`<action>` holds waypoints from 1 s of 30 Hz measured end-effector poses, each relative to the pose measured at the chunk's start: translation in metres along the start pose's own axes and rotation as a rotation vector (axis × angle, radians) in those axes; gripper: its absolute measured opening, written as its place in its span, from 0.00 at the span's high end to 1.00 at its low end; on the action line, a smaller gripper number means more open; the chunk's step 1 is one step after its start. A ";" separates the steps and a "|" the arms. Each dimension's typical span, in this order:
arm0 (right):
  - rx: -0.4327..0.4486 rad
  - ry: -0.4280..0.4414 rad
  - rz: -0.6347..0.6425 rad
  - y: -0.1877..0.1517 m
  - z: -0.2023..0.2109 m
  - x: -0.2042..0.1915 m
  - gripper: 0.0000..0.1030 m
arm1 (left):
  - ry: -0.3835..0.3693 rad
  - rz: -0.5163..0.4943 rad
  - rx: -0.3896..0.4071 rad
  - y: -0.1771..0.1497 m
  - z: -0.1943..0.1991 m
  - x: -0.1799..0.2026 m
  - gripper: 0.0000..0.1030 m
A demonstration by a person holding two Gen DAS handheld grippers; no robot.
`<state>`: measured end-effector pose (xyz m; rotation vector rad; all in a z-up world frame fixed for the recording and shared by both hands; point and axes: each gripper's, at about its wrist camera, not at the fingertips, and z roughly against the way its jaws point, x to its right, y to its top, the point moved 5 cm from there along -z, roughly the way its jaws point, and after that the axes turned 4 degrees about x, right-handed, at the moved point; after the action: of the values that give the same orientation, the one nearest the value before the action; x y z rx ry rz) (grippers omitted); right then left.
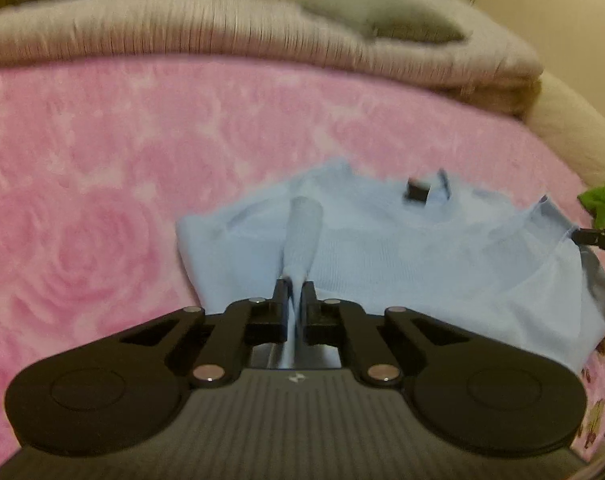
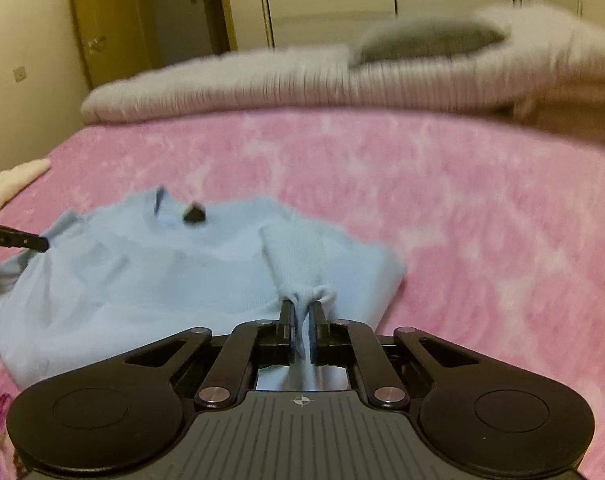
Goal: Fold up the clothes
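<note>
Left wrist: left gripper (image 1: 296, 286) fingers pinching a bunched fold of the light blue sweater (image 1: 402, 248), which lies on the pink blanket (image 1: 102, 168). Right wrist: right gripper (image 2: 302, 306) fingers pinching the sweater's cuff (image 2: 298, 264); grey knit (image 2: 302, 80) lies beyond.

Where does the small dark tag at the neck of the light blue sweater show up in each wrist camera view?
Left wrist view: the dark tag sits right of centre, at the sweater's far edge, by the collar.
Right wrist view: the dark tag sits left of centre, again at the collar.
Shared landmark: the beige knitted blanket lying across the far side of the pink bedcover.
</note>
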<state>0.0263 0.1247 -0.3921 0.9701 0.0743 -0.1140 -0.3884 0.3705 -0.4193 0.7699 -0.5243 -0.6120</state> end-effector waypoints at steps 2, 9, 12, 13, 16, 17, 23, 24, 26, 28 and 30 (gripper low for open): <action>0.065 -0.012 0.002 0.010 0.008 0.002 0.96 | 0.001 0.002 0.090 0.009 0.015 0.000 0.97; 0.096 -0.116 0.064 0.032 -0.034 0.001 0.96 | 0.078 0.034 0.196 0.043 -0.008 -0.012 0.96; 0.097 -0.132 0.068 0.045 -0.056 0.001 0.96 | 0.109 0.021 0.199 0.053 -0.027 -0.016 0.96; 0.094 -0.136 0.069 0.049 -0.064 0.003 0.96 | 0.118 0.015 0.200 0.056 -0.033 -0.017 0.96; 0.071 -0.147 0.057 0.052 -0.083 0.013 0.96 | 0.137 0.012 0.188 0.057 -0.055 -0.020 0.96; 0.057 -0.151 0.054 0.050 -0.092 0.016 0.96 | 0.144 0.006 0.179 0.056 -0.062 -0.021 0.96; -0.096 -0.177 0.009 0.028 -0.136 0.031 0.94 | 0.184 0.011 0.040 0.039 -0.108 -0.030 0.91; -0.120 -0.178 0.004 0.024 -0.141 0.033 0.93 | 0.192 0.019 0.014 0.036 -0.112 -0.032 0.87; -0.123 -0.208 -0.008 0.022 -0.132 0.034 0.78 | 0.214 0.034 0.011 0.037 -0.107 -0.036 0.82; -0.094 -0.257 -0.020 0.025 -0.112 0.034 0.65 | 0.255 0.040 0.022 0.041 -0.090 -0.038 0.80; -0.066 -0.306 -0.032 0.029 -0.091 0.033 0.63 | 0.299 0.030 0.029 0.041 -0.066 -0.036 0.83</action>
<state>0.0615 0.2138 -0.4237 0.8765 -0.1866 -0.2866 -0.3592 0.4497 -0.4357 0.8619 -0.2695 -0.4518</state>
